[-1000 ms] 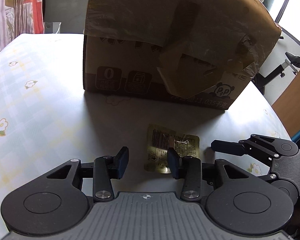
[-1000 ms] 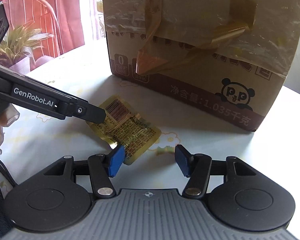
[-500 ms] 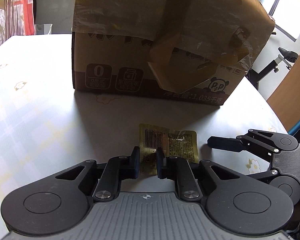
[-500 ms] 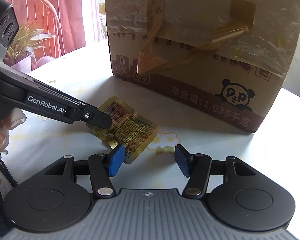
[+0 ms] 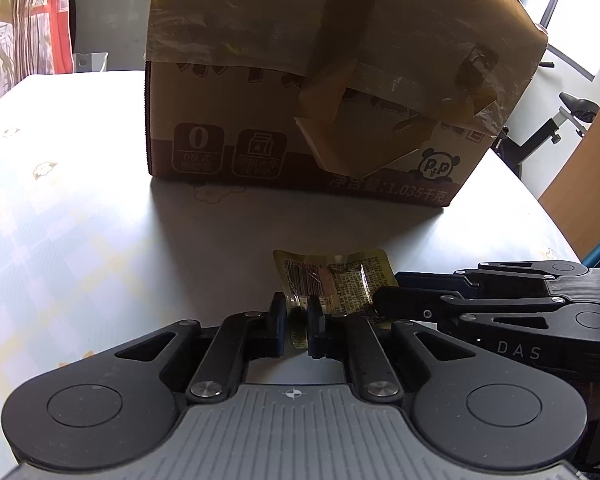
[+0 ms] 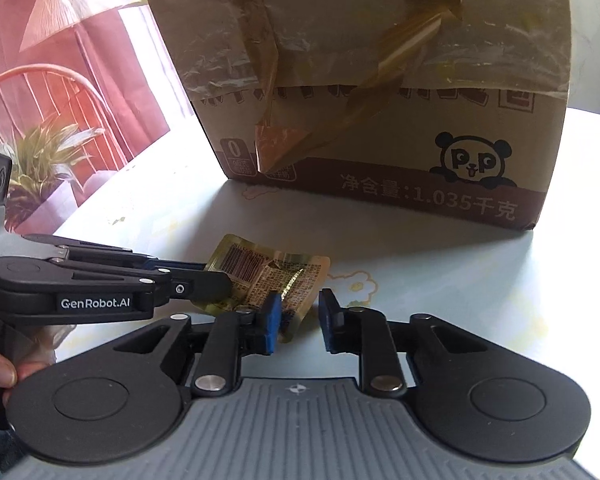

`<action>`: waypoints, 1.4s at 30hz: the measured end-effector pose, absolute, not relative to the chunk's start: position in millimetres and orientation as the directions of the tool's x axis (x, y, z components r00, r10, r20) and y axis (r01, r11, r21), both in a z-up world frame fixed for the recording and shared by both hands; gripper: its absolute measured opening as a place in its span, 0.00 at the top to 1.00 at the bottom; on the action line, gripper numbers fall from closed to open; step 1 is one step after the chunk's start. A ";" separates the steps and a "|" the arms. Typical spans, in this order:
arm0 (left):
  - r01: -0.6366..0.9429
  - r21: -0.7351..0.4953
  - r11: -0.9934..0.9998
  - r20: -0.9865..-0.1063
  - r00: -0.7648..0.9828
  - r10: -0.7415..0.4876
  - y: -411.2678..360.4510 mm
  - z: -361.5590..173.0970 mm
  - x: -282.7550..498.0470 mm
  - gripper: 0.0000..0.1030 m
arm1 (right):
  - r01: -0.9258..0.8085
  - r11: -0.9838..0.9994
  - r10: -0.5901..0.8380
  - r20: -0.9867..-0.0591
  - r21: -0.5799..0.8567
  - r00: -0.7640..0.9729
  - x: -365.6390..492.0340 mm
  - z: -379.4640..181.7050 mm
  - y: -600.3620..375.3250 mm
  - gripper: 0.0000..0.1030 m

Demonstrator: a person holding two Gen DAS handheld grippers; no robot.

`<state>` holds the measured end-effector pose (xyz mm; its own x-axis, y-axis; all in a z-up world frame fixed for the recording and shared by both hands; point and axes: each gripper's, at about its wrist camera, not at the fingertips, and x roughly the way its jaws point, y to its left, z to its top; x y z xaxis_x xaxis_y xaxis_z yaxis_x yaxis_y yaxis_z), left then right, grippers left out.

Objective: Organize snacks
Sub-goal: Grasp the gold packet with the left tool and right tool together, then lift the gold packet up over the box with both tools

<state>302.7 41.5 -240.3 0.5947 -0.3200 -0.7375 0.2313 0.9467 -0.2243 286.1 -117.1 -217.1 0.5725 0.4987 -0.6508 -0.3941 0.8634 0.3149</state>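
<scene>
A gold snack packet [image 5: 334, 282] lies on a floral tablecloth [image 5: 80, 220] near a taped cardboard box [image 5: 340, 80]. The left gripper [image 5: 297, 326] pinches its near edge. The right gripper [image 6: 299, 322] hovers beside it, jaws apart, gripping nothing.

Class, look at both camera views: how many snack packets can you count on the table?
1. The gold snack packet lies in front of the cardboard box, its near edge pinched by the left gripper. More may be hidden inside or behind the box.
</scene>
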 end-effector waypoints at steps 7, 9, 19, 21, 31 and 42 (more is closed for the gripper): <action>0.269 -0.218 0.938 -0.694 0.633 -0.343 39.1 -224.0 294.9 0.96 | -0.403 0.856 0.516 -0.595 0.324 0.616 281.2 -205.3 -120.1 0.97; 0.273 -0.217 0.937 -0.674 0.653 -0.346 39.4 -215.5 293.6 0.96 | -0.414 0.855 0.518 -0.570 0.313 0.638 278.4 -197.4 -120.0 0.97; 0.359 -0.109 0.927 -0.473 0.802 -0.366 28.2 -128.0 276.6 0.96 | -0.455 0.855 0.519 -0.390 0.250 0.760 264.2 -127.8 -134.2 0.97; 0.376 -0.090 0.922 -0.429 0.821 -0.376 25.5 -109.9 276.8 0.96 | -0.463 0.854 0.520 -0.339 0.239 0.784 262.7 -108.9 -137.8 0.97; 0.400 -0.099 0.911 -0.354 0.842 -0.408 20.4 -40.6 332.1 0.96 | -0.493 0.857 0.515 -0.194 0.154 0.835 297.4 -28.4 -138.4 0.98; 0.337 -0.086 0.938 -0.470 0.816 -0.336 10.0 -49.6 398.8 0.87 | -0.409 0.902 0.431 -0.308 0.136 0.848 360.7 -35.0 -134.6 0.96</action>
